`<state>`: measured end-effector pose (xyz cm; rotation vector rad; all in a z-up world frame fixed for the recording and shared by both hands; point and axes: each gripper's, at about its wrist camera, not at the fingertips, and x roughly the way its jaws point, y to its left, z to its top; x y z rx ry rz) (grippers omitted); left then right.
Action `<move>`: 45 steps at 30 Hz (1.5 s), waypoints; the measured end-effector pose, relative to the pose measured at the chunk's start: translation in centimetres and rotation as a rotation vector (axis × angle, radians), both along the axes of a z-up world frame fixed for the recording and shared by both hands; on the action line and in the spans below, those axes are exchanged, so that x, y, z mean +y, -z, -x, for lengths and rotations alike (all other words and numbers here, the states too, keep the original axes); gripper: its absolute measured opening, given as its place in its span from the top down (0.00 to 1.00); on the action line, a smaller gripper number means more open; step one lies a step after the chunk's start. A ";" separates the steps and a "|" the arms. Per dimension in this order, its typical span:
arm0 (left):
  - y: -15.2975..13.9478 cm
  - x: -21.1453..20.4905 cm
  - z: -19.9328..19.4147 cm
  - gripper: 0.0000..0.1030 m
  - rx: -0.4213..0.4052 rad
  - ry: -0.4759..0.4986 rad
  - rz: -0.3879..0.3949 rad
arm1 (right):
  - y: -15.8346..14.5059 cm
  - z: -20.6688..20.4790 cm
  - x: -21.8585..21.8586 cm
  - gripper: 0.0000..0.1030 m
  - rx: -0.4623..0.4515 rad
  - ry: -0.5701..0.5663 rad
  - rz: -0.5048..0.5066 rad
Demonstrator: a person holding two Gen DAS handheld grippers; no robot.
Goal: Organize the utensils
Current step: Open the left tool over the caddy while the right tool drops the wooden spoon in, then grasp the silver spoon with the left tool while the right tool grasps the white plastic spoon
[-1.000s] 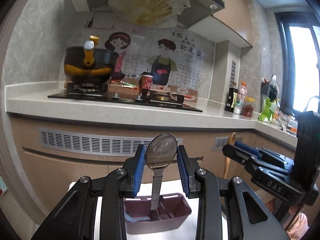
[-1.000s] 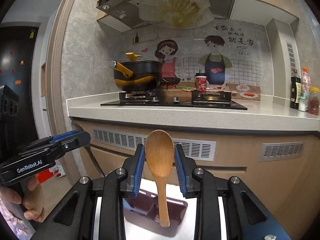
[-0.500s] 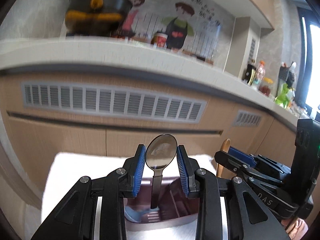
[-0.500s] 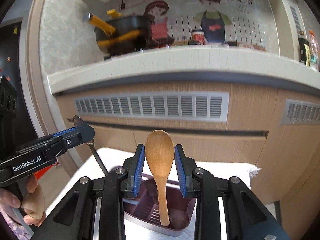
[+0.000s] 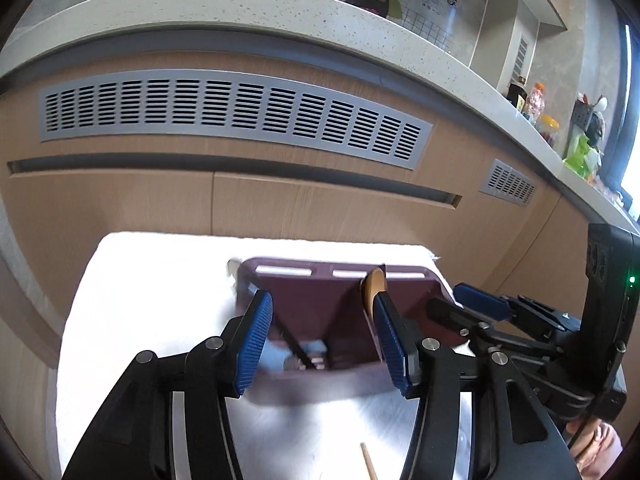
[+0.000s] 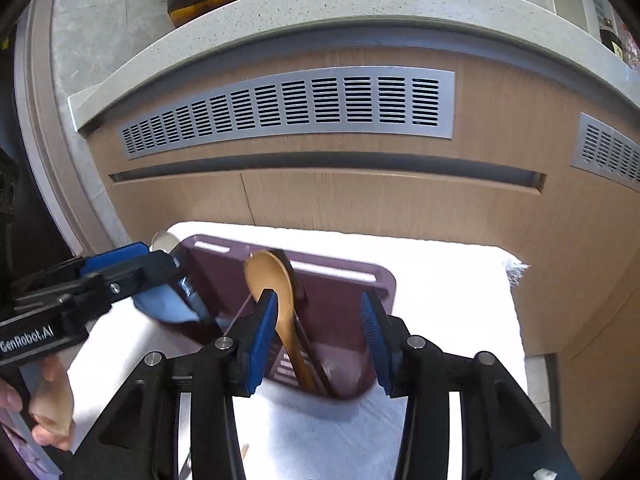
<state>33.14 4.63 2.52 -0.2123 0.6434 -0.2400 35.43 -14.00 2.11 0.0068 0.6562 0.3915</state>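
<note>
A maroon utensil caddy stands on a white towel. My left gripper is open and empty just above the caddy's left compartment, where a metal spoon's handle leans; its bowl shows past the caddy's left rim in the right wrist view. My right gripper is open and empty above the right compartment. The wooden spoon stands loose in there, bowl up, leaning against the divider.
Wooden cabinet fronts with grey vents rise right behind the towel, under a speckled counter edge. A wooden stick end lies on the towel near me. The person's hand holds the left gripper.
Both grippers tilted down over the caddy and opened. The metal spoon and the wooden spoon left the jaws and now stand in the caddy.
</note>
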 end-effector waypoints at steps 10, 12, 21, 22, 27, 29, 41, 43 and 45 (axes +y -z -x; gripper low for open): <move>1.4 -1.4 7.4 0.41 0.063 0.037 -0.084 | -0.6 6.4 -3.0 0.34 -0.014 -0.003 0.064; 2.4 -1.9 8.8 0.40 0.091 0.058 -0.100 | -0.3 7.9 -3.6 0.34 -0.005 -0.014 0.083; 7.7 -3.0 13.7 0.40 0.238 0.101 -0.120 | 3.8 12.5 -5.2 0.34 0.100 0.015 0.144; 8.2 -3.2 14.6 0.40 0.248 0.106 -0.128 | 4.2 12.9 -5.4 0.34 0.113 0.018 0.140; 9.5 -3.7 18.0 0.41 0.239 0.122 -0.136 | 6.2 14.6 -6.1 0.34 0.151 0.039 0.137; 9.8 -3.6 19.3 0.46 0.215 0.080 -0.145 | 6.7 15.1 -6.4 0.34 0.154 0.064 0.135; 11.4 -5.4 18.7 0.71 0.213 0.021 -0.216 | 7.6 15.3 -7.0 0.34 0.218 0.207 0.041; 11.2 -4.8 18.8 0.72 0.211 0.016 -0.193 | 8.0 14.4 -6.6 0.34 0.261 0.213 0.020; 10.9 -4.2 18.9 0.72 0.197 0.002 -0.188 | 8.7 13.1 -6.2 0.34 0.339 0.223 -0.003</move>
